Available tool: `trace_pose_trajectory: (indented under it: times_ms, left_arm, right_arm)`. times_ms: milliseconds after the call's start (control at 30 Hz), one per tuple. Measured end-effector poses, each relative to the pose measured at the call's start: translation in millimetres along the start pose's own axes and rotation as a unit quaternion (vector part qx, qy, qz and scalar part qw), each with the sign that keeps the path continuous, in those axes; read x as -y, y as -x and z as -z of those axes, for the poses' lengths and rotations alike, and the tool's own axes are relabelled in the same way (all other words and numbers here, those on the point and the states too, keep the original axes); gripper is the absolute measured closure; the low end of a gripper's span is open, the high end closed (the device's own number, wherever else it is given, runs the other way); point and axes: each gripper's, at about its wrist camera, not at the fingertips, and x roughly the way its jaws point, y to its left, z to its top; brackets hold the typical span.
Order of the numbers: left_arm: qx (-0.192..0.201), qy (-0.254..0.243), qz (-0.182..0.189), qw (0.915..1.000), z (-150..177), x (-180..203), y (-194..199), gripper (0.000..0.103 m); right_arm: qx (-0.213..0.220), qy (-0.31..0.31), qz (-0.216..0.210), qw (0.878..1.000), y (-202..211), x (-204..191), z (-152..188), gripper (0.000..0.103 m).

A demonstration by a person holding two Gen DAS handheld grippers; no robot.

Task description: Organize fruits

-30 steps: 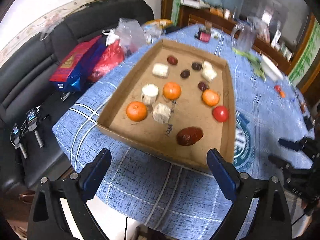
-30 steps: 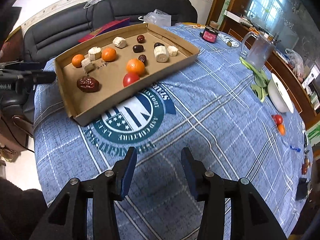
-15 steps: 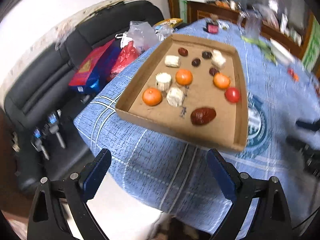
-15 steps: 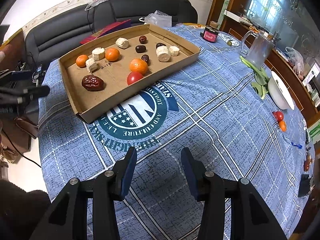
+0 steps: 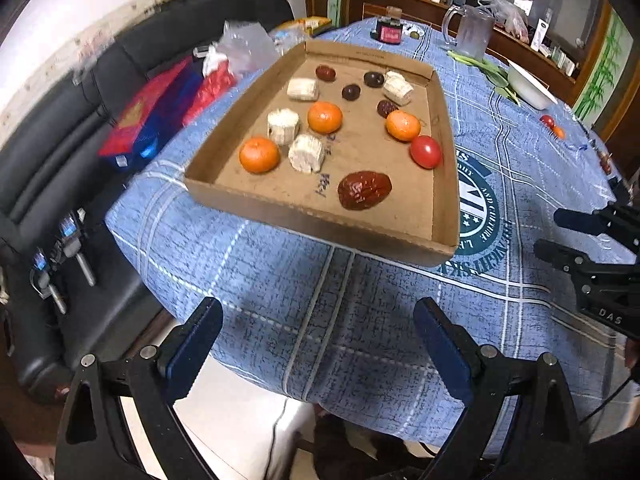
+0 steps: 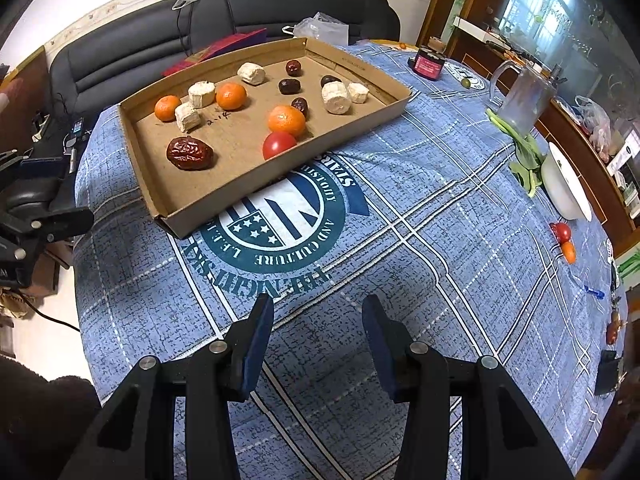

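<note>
**A:** Fruit check, where's everything sitting? We've got the cardboard tray [image 5: 312, 222] mid-frame in the left wrist view, on the blue plaid tablecloth [image 5: 304, 320].

**B:** Yep. Inside it we count three mandarins; the nearest one [image 5: 259, 154] is at the tray's left, just beside a white chunk [image 5: 306, 153]. Big wrinkled red date [image 5: 364, 189] is closest to the front wall, cherry tomato [image 5: 426, 151] near the right wall. Small dark dates [image 5: 351, 92] sit toward the far end.

**A:** And the grippers?

**B:** Left gripper [image 5: 316, 344] hangs at the bottom of its frame, jaws spread wide, nothing between them. Right gripper [image 6: 318, 340] is over the cloth below the round crest [image 6: 280, 224], jaws parted less wide, also empty. Another tomato [image 6: 562, 232] and a small orange fruit [image 6: 568, 252] lie at far right, well apart from the tray.
</note>
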Motion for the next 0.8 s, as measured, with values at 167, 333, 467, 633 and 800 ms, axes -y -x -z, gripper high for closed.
trace_pose_trajectory:
  times_ms: [167, 333, 467, 633, 800]
  left_arm:
    - [0.014, -0.005, 0.0, 0.9999, 0, 0, 5, 0.007]
    - [0.028, -0.014, -0.001, 0.9995, 1, 5, 8, 0.007]
    - [0.026, -0.015, 0.0, 0.9995, 1, 7, 4, 0.007]
    - [0.02, -0.016, -0.002, 0.9997, 0, 7, 1, 0.007]
    - [0.012, -0.024, -0.011, 0.9996, 1, 9, -2, 0.007]
  right_arm:
    - [-0.002, -0.006, -0.001, 1.0, 0, 1, 1, 0.053]
    - [-0.002, -0.007, -0.002, 1.0, 0, 0, -1, 0.053]
    - [-0.008, -0.006, 0.001, 1.0, -4, 0, -2, 0.053]
    - [-0.013, -0.004, 0.006, 1.0, -7, 4, -4, 0.053]
    - [-0.019, -0.001, 0.005, 1.0, -8, 3, -5, 0.053]
